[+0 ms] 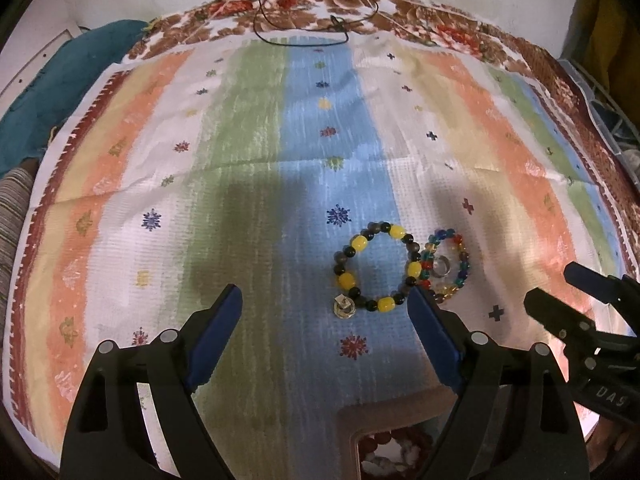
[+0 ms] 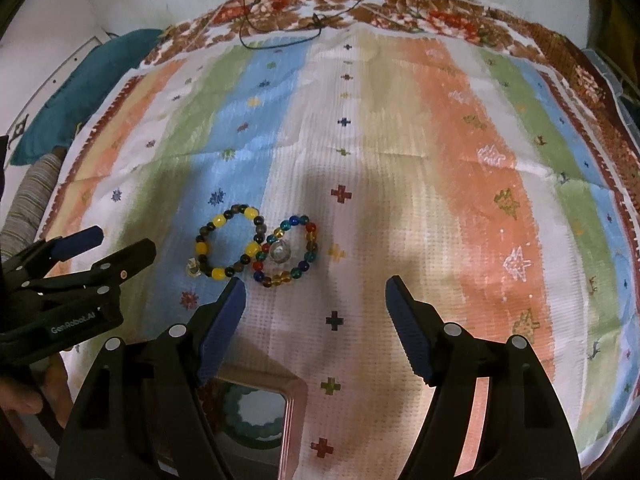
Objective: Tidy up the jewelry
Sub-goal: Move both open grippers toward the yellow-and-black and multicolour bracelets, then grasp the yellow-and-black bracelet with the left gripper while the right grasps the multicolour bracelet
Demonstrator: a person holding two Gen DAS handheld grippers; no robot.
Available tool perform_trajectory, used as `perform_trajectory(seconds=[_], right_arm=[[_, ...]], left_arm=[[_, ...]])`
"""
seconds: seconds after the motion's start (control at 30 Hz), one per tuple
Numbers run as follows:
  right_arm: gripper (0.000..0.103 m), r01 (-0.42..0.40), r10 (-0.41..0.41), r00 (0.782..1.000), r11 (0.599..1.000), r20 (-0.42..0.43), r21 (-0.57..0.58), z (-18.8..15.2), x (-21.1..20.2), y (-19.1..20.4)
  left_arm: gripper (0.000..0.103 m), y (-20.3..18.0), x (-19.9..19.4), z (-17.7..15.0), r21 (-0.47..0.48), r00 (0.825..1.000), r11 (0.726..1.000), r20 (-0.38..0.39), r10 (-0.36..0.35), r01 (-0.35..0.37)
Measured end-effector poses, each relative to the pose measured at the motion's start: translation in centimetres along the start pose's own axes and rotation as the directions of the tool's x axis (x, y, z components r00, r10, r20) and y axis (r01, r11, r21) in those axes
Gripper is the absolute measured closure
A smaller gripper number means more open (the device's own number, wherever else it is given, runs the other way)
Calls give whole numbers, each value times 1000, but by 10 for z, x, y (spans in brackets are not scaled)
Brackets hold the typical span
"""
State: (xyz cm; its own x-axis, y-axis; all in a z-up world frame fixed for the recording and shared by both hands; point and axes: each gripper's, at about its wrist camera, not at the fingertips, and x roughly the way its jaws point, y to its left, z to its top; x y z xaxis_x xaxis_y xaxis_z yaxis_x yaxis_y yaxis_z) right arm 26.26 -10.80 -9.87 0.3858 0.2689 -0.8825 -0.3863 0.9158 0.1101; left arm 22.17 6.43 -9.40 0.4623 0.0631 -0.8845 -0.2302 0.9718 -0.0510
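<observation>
Both tools, left point(image 1: 326, 300) and right point(image 2: 316, 286), gape empty above the box point(image 2: 294, 404); beyond it, the yellow bracelet point(image 1: 374, 268) probably needs gripping next.

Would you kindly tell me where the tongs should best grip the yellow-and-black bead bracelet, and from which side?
Probably from above, at the far-left arc of the yellow-and-black bracelet, one finger inside the loop and one outside. It lies flat and open on the cloth, and that stretch is clear. Its right side touches the multicoloured bracelet, and a small silver ring sits against its near-left edge.
</observation>
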Motion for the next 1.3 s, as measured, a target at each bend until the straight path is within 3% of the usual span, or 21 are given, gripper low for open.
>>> perform_trajectory(seconds=[0.5,0.67,0.9,1.3], right_arm=[[31,10,-9,998,1000,-59,18,10,35,-6],[31,48,-48,998,999,-49,0,13,48,-8],[31,23,-17,995,998,-99,60,19,66,-16],[31,75,-73,992,997,-107,15,23,80,-9]], left_arm=[[18,-1,34,7,41,998,999,-55,-3,6],[18,0,42,8,46,998,999,-68,-16,19],[18,4,55,11,38,996,999,-86,-25,29],[18,5,73,14,47,995,999,-102,-19,24]])
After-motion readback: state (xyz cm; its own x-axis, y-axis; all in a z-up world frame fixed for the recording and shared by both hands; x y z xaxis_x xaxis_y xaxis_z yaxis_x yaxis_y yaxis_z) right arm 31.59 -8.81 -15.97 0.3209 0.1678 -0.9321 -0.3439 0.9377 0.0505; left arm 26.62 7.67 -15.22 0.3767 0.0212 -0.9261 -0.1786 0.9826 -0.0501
